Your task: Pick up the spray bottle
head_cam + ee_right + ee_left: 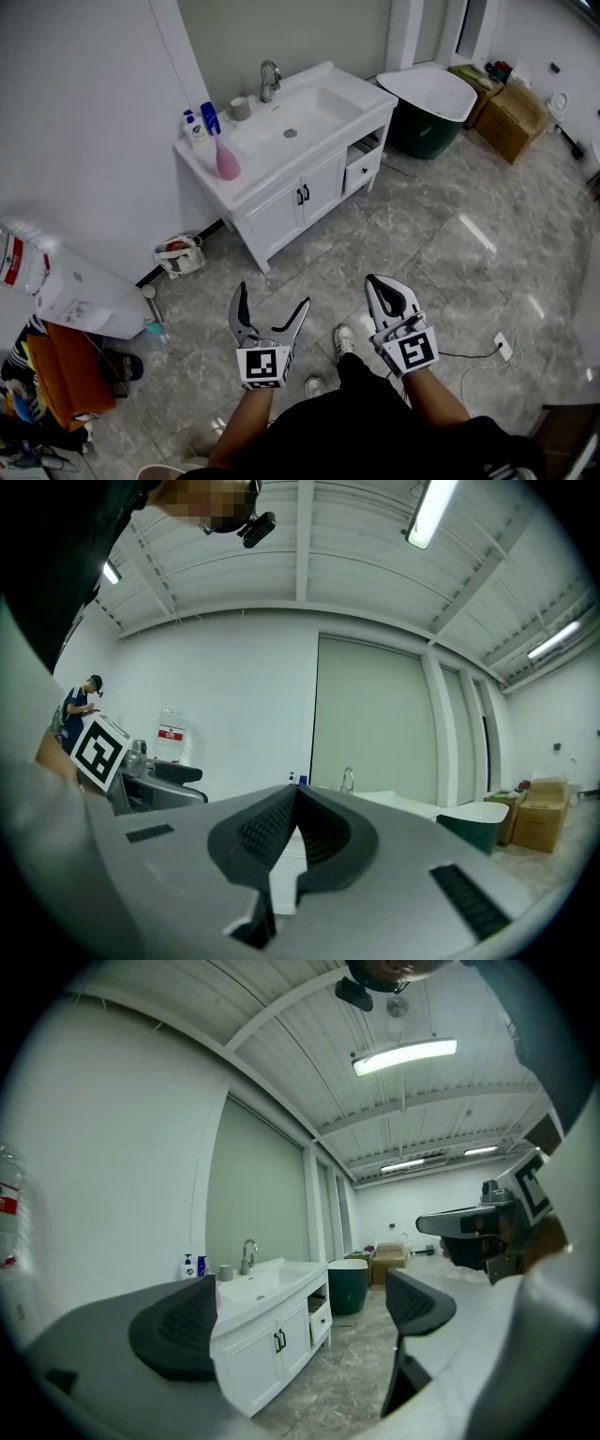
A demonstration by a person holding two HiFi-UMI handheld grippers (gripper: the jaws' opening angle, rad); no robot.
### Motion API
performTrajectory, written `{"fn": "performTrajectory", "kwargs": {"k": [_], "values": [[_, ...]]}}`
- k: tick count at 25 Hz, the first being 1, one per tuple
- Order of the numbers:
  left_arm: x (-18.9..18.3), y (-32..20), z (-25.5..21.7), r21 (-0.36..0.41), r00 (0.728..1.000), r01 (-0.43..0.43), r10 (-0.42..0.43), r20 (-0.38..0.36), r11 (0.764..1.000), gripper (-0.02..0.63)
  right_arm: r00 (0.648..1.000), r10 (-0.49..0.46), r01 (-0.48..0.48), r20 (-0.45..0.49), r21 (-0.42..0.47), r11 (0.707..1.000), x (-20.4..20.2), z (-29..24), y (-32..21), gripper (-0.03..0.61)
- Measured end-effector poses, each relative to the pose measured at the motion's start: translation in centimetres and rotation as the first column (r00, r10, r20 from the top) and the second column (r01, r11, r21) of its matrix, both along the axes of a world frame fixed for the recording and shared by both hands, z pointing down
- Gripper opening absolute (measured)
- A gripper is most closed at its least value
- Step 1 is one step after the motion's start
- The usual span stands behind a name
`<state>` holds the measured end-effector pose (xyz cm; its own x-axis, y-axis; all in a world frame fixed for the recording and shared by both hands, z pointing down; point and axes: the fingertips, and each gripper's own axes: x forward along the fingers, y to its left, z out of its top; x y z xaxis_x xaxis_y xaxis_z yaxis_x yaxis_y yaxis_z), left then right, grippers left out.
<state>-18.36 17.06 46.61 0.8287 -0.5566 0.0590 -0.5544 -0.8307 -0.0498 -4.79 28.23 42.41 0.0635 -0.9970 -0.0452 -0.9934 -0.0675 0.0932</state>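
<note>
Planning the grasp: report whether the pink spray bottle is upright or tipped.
Upright: the spray bottle stands on the vanity counter, nozzle up.

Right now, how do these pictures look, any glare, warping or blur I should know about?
Head view: evenly lit and sharp, with bright glare streaks on the glossy floor. Left gripper view: strong fisheye with black corners, ceiling lamp blown out white, near pads soft, sink cabinet clear between them. Right gripper view: same round warping, ceiling beams bowed, shut pads soft across the lower frame.
</note>
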Motion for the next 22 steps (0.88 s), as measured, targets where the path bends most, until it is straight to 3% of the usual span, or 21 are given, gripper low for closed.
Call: {"fn": "performTrajectory", "kwargs": {"k": [22], "values": [[9.5, -10.2, 0.0, -0.019, 0.977, 0.210, -0.210, 0.030, 0.977, 0.545, 0.975, -0.223, 0.223, -0.016, -0.034, 0.974, 10.8, 1.1, -12.4, -0.002]]}}
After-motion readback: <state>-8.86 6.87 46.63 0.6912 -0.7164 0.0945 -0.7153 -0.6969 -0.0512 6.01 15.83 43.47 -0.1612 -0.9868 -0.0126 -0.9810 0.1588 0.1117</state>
